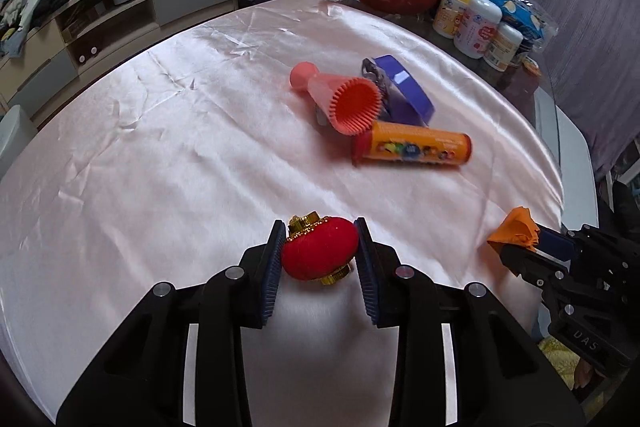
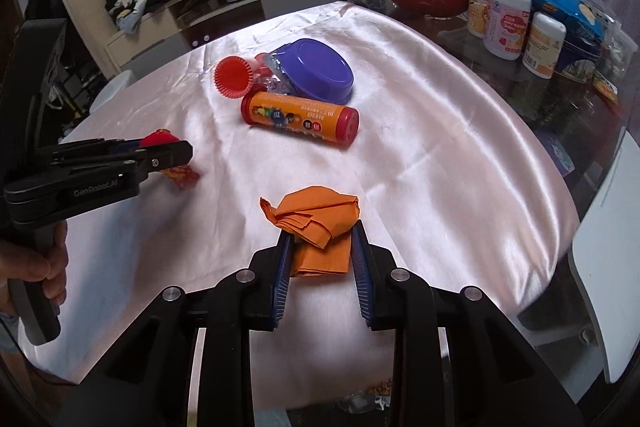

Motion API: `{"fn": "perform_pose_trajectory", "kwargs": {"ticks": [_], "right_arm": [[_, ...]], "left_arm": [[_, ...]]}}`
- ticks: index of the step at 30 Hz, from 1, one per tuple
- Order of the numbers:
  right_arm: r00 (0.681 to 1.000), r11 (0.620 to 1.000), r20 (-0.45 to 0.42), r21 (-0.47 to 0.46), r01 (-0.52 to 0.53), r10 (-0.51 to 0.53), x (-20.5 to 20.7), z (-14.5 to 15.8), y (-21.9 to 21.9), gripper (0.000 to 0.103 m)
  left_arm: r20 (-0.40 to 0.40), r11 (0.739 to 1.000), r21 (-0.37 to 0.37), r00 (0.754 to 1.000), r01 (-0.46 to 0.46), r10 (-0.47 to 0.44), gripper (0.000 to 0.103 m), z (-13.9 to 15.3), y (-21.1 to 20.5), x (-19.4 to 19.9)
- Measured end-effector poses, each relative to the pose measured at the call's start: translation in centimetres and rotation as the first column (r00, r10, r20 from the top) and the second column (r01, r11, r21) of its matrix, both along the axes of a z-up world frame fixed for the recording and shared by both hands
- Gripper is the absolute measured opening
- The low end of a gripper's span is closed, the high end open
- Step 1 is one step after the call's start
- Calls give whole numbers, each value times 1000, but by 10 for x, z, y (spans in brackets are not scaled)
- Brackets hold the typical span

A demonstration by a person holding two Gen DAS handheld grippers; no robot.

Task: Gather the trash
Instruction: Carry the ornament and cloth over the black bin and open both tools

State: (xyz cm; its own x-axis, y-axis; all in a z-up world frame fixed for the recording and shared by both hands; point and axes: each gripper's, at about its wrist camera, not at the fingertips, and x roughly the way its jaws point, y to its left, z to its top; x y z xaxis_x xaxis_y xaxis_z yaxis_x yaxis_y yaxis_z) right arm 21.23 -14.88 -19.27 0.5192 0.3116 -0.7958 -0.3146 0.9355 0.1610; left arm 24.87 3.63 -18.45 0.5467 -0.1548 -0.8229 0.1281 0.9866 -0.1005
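Pink satin tablecloth point(image 1: 160, 155), both tongs loaded: left gripper point(image 1: 320, 251) pinching red lantern ornament point(image 1: 319, 249), right gripper point(image 2: 318, 251) pinching folded orange paper point(image 2: 316, 223), purple bowl point(image 2: 320, 71) beyond, loose paper perhaps slipping free if jostled in transit.

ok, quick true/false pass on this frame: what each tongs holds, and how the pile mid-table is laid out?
1. The left tongs grip a red lantern ornament. True.
2. The right tongs are empty. False: they are shut on folded orange paper.
3. The orange candy tube stands upright. False: it lies on its side on the pink tablecloth.
4. The purple bowl sits right way up. False: it is tipped over, base showing.
5. A ribbed pink cup lies on its side beside the purple bowl. True.
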Motion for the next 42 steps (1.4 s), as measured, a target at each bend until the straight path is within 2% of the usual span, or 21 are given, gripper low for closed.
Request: {"fn": "perform_pose_trajectory", "kwargs": {"ticks": [6, 10, 14, 20, 27, 34, 42], "right_arm": [[996, 997, 46, -28, 78, -76, -63, 29, -34, 30], [987, 990, 91, -49, 135, -130, -101, 46, -62, 30], [979, 981, 100, -54, 185, -179, -133, 48, -88, 30], [977, 979, 84, -41, 200, -196, -163, 38, -103, 30], [973, 972, -30, 35, 231, -230, -171, 1, -120, 30], [961, 966, -119, 31, 256, -250, -154, -28, -130, 30], [954, 971, -194, 25, 237, -228, -128, -51, -127, 33]], "left_arm": [[39, 998, -26, 998, 55, -54, 32, 34, -24, -74], [65, 992, -40, 991, 121, -118, 33, 45, -50, -118], [73, 985, -60, 985, 159, -154, 33, 43, -70, -151], [56, 976, -72, 978, 205, -201, 33, 26, -96, -183], [-18, 965, -79, 967, 251, -253, 33, -12, -122, -194], [-97, 957, -94, 955, 273, -282, 33, -50, -143, -178], [-175, 955, -93, 940, 280, -293, 33, -82, -156, -157]]}}
